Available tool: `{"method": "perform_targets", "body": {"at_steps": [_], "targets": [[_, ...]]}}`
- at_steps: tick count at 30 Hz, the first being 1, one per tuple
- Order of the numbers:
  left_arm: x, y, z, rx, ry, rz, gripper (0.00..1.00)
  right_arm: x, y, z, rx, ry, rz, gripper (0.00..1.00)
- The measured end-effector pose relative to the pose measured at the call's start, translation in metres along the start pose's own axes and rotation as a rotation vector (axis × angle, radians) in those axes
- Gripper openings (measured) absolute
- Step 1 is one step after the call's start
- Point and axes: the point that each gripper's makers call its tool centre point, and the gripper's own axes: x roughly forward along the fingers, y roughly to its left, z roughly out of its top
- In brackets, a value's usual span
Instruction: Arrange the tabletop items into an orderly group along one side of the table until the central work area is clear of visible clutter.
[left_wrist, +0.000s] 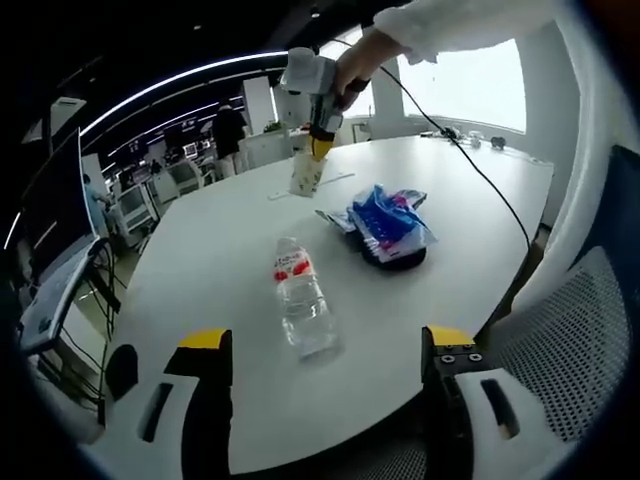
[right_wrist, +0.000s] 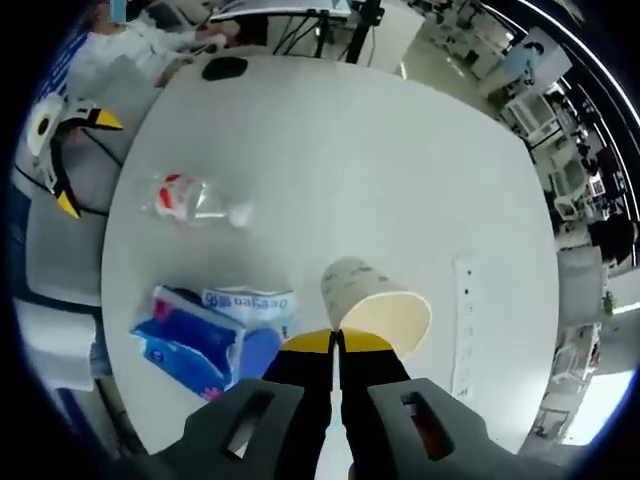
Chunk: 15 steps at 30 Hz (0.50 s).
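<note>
Right hand-held gripper (right_wrist: 336, 342) pinched shut on rim of paper cup (right_wrist: 372, 300), lifted over far bench (right_wrist: 330, 150); thin-wall hold, risk of crushing or slipping; left hand-held gripper (left_wrist: 325, 350) open, empty, near lying water bottle (left_wrist: 303, 300).

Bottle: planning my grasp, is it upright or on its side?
On its side: the bottle lies flat on the table, red label showing.

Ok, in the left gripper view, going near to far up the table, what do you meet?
Bottle → blue packets → paper cup, held above the table by the right gripper.
</note>
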Motion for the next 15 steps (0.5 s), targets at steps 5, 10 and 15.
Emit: {"method": "perform_targets", "body": {"at_steps": [5,10,15], "targets": [[0.001,0.002,-0.003,0.001,0.015,0.010,0.79,0.007,-0.002,-0.001,-0.041,0.038,-0.003,0.00],[0.001,0.005,-0.004,-0.005,0.016,0.019,0.78,0.015,-0.002,0.000,-0.035,0.052,0.007,0.00],[0.002,0.007,-0.007,0.000,0.034,0.028,0.77,0.019,-0.003,0.002,-0.072,0.077,0.004,0.00]]}}
